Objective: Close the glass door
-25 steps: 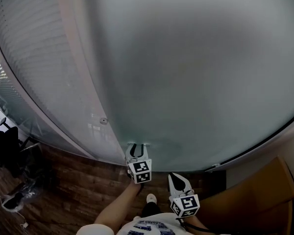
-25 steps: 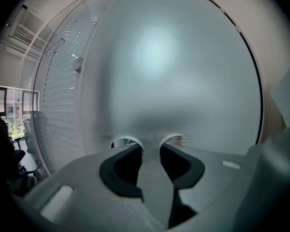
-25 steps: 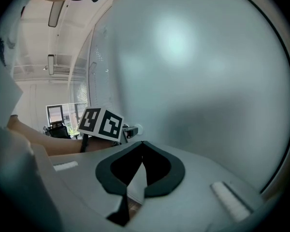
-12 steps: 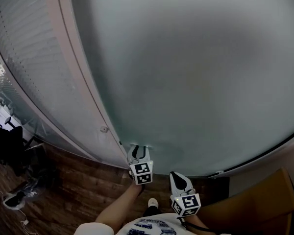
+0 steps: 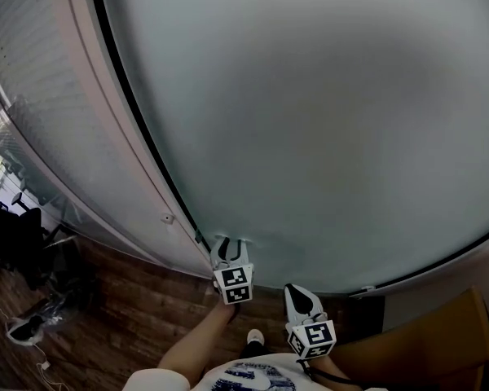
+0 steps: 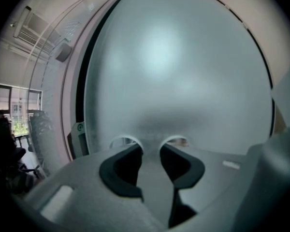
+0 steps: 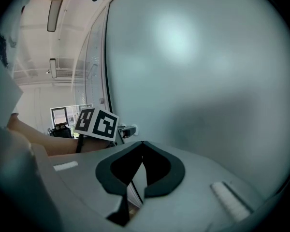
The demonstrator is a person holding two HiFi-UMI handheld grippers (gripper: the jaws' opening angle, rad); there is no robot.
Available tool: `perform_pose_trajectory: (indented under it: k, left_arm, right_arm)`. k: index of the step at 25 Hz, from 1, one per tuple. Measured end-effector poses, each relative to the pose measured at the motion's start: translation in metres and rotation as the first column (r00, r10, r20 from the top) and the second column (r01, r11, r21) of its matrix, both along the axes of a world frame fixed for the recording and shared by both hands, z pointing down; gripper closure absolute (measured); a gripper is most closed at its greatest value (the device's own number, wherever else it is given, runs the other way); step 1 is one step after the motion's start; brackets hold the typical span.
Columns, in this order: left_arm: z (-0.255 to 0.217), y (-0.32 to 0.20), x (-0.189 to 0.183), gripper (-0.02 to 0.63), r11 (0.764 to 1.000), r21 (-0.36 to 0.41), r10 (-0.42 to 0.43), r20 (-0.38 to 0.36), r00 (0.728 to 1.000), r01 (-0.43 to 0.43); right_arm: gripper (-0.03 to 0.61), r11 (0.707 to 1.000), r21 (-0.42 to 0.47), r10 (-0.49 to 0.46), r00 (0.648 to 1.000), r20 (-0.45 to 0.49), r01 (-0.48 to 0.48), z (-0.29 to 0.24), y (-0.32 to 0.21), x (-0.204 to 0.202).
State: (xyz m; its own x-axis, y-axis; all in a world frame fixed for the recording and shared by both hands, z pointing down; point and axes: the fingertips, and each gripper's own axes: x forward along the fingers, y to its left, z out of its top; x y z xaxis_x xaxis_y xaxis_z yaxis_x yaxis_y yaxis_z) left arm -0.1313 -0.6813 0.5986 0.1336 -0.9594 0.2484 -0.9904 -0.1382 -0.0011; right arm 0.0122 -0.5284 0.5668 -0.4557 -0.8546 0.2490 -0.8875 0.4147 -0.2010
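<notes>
The frosted glass door (image 5: pixel 326 120) fills most of the head view, with its dark left edge (image 5: pixel 138 112) next to a pale frame. My left gripper (image 5: pixel 231 247) points at the door's lower part near that edge. Its jaws stand open with nothing between them, and the fingertips (image 6: pixel 135 148) are right at the glass, mirrored in it. My right gripper (image 5: pixel 297 293) hangs back to the right, short of the door, shut and empty. In the right gripper view its tips (image 7: pixel 142 144) meet, and the left gripper's marker cube (image 7: pixel 97 123) shows ahead on the left.
A fixed glass wall with blinds (image 5: pixel 33 96) runs along the left, with a small round fitting (image 5: pixel 168 217) at its foot. A black office chair (image 5: pixel 8 235) and shoes (image 5: pixel 24 328) sit on the wooden floor (image 5: pixel 130 316). A tan piece of furniture (image 5: pixel 440 340) stands at the lower right.
The door now fills more of the head view and its dark left edge has come into sight, while the blind-covered wall has narrowed. Both grippers keep their poses, the left still at the glass.
</notes>
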Motion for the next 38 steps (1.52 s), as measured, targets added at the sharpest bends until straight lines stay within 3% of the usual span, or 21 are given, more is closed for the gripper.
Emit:
perform_pose_trajectory:
  k: [32,38]
  left_arm:
    - [0.005,-0.01,-0.002,0.491,1.0,-0.003,0.001,0.009,1.0,-0.001]
    - [0.006,-0.01,-0.002,0.476,0.999,0.0,0.039,0.071,0.997,-0.039]
  right_arm:
    - [0.571,1.0,-0.015,-0.014,1.0,0.013,0.014,0.016,-0.012,0.004]
    - [0.571,1.0,-0.01,0.009,1.0,0.028,-0.009,0.012,-0.003,0.006]
